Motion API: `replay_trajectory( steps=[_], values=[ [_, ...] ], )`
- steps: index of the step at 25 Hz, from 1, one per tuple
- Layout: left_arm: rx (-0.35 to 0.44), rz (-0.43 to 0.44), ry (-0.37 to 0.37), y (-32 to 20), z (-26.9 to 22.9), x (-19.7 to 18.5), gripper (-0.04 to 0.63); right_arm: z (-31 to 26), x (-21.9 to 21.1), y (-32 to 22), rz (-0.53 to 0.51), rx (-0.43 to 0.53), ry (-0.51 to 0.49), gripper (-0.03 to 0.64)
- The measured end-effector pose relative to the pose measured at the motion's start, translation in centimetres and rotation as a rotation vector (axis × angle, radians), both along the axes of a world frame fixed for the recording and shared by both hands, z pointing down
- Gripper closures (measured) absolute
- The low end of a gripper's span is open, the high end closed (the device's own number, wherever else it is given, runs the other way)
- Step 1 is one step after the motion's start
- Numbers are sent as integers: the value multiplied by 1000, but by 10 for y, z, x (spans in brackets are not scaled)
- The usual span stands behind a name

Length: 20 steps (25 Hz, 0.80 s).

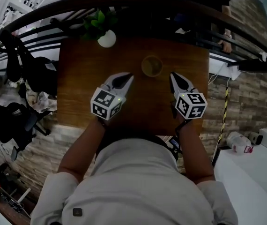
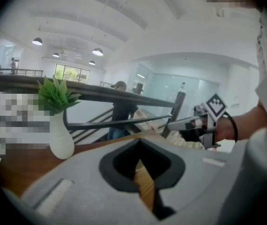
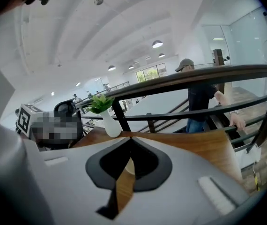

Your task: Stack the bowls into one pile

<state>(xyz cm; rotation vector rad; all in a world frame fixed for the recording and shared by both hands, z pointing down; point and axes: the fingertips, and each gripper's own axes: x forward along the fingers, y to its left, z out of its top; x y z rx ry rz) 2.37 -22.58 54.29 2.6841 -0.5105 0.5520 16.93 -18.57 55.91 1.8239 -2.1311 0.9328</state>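
A brownish bowl pile (image 1: pixel 151 65) sits on the wooden table (image 1: pixel 77 78), towards its far side; how many bowls it holds I cannot tell. My left gripper (image 1: pixel 129 76) hangs above the table just left of the pile, and my right gripper (image 1: pixel 173 74) just right of it. Neither touches the pile. In the left gripper view the left gripper (image 2: pixel 140 140) has its tips together and nothing between them. The right gripper (image 3: pixel 131 138) is likewise shut and empty in its own view, with a pale bit of bowl (image 3: pixel 129 166) showing below its tips. The right gripper (image 2: pixel 171 124) also shows from the side.
A green plant in a white vase (image 1: pixel 106 37) stands at the table's far left edge. A dark railing (image 1: pixel 124 3) runs behind the table, with a person (image 3: pixel 196 102) beyond it. Office chairs (image 1: pixel 11 116) stand to the left, and a white counter with a bottle (image 1: pixel 239 142) to the right.
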Motion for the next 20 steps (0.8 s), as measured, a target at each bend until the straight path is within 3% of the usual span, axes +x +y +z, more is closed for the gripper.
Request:
replay_trajectory(
  steps=[13,20],
  values=[
    [146,-39,55,54,-86,-33,591,-99,-29,61,-68,163,16,609],
    [170,-70,65,72,-98,-46,591,-109,-37,81,-95,187,16,609]
  ],
)
